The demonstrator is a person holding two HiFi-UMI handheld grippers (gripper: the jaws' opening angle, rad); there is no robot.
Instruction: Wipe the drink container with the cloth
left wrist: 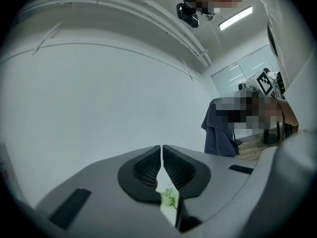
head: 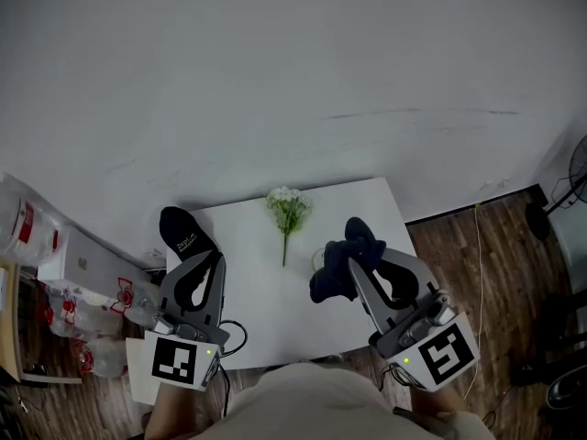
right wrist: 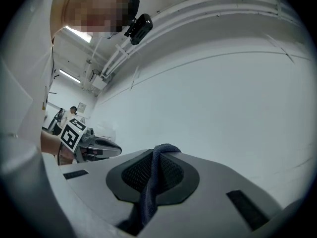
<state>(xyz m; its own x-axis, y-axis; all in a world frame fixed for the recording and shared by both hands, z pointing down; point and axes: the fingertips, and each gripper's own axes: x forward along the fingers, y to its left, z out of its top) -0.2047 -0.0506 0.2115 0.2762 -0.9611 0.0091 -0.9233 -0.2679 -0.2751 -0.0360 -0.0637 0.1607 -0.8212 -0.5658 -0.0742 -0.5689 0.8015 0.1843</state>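
Note:
A small white table (head: 248, 319) stands against the wall. At its left edge lies a dark rounded object with pale lettering (head: 182, 230), apparently the drink container, just beyond the tips of my left gripper (head: 197, 262). I cannot tell if they touch. In the left gripper view that gripper (left wrist: 162, 155) is shut, its pads almost meeting with nothing between them. My right gripper (head: 356, 257) is over the table's right side, shut on a dark blue cloth (head: 339, 271). The cloth (right wrist: 148, 197) runs between its pads and bulges above them. The cloth (left wrist: 218, 130) also shows in the left gripper view.
A sprig of white flowers (head: 288, 211) lies in the middle of the table. Plastic-wrapped bottles (head: 83, 324) and a box (head: 87, 262) sit on the floor at the left. A cable (head: 479, 273) and a fan (head: 576, 168) are on the wooden floor at the right.

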